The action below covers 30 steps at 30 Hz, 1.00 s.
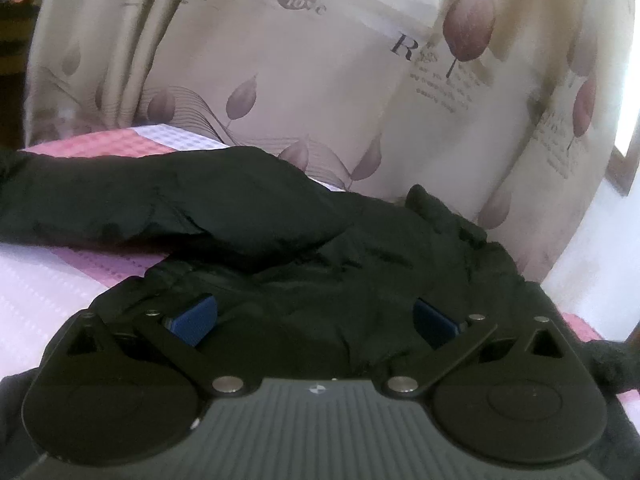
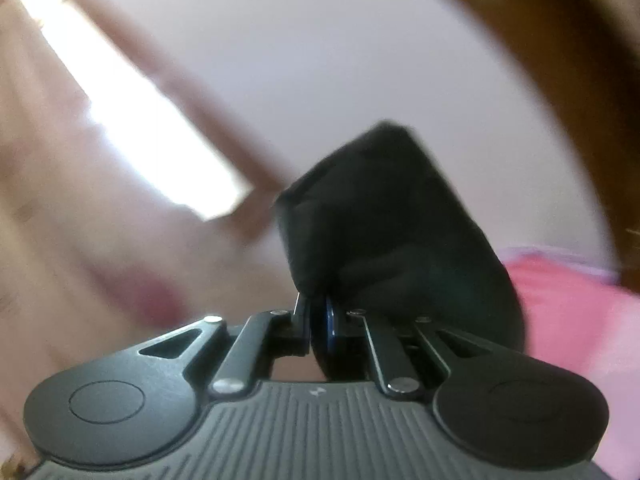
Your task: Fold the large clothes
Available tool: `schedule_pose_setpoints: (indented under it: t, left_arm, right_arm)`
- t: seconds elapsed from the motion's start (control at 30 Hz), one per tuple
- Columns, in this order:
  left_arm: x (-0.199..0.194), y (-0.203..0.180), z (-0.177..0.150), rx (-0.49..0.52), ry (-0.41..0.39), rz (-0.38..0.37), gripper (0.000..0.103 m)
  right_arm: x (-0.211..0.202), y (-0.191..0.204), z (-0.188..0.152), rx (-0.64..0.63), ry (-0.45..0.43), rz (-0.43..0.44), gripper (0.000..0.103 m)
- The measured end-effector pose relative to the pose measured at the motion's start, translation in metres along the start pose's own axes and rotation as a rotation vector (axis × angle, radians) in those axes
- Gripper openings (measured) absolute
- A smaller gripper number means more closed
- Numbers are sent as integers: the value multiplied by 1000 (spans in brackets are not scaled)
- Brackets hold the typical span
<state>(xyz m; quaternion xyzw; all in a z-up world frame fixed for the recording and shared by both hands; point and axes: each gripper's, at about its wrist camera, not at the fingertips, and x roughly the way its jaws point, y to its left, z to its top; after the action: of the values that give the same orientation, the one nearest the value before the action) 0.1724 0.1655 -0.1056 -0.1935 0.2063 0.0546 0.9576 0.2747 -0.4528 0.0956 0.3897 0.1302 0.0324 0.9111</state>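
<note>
Currently my right claw [image 2: 320, 312] is pressed together on a fold of the black jacket [image 2: 392, 232], which rises from between the blue pads toward the centre of the right wrist frame. The whole view is blurred, with a white wall behind and a bright window [image 2: 132, 108] at the upper left. A strip of pink bedspread [image 2: 568, 312] shows at the right edge.

My left claw [image 1: 316, 312] stands spread. Both blue pads [image 1: 196, 316] are visible at either side of the lower centre, and the jacket [image 1: 248, 216] bulges up between them. I cannot tell whether the pads press the fabric, so I treat this side as not gripping. The bulk of the jacket lies across the middle of the left wrist frame on the pink and white bedspread [image 1: 52, 280], with one sleeve [image 1: 120, 200] stretched toward the left edge. A patterned curtain [image 1: 320, 80] fills the upper half.

Risks, as I judge them:
1. Slip at the right claw. The padded, slick-looking fabric is held by a small pinch; a fast lift could pull it free.
2. Drag on the body. With the left side unclamped, lifting the right side may haul the whole jacket across the bedspread instead of folding it.
3. Skewed fold. The stretched sleeve may trail and bunch beneath the folded layer.
</note>
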Motion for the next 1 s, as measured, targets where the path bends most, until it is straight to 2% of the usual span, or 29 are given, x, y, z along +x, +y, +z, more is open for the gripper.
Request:
schedule_pose_setpoints:
  t: [0.07, 0.2, 0.3, 0.37, 0.43, 0.5, 0.67, 0.87, 1.0]
  left_arm:
    - [-1, 2, 0, -12, -4, -2, 103]
    - [-4, 7, 0, -43, -19, -3, 103]
    - [-5, 10, 0, -64, -25, -4, 103]
    - [-6, 11, 1, -74, -30, -2, 103]
    - [-6, 12, 1, -84, -34, -3, 103]
    - [-7, 14, 1, -94, -37, -6, 103]
    - [-7, 15, 1, -103, -41, -11, 103]
    - [-7, 17, 1, -114, -44, -15, 103]
    - [-7, 17, 1, -119, -44, -17, 103]
  right_arm:
    - [23, 44, -18, -46, 40, 105, 7]
    - [75, 117, -85, -131, 177, 267, 7]
    - [105, 147, -145, -149, 282, 369, 7]
    - [117, 158, -181, -179, 348, 392, 7]
    - [132, 163, -221, -205, 423, 399, 8]
    - [145, 163, -256, -240, 477, 370, 8]
    - [160, 138, -313, -277, 582, 313, 8]
    - [160, 138, -345, -431, 648, 285, 8]
    - [159, 139, -369, -541, 716, 269, 11]
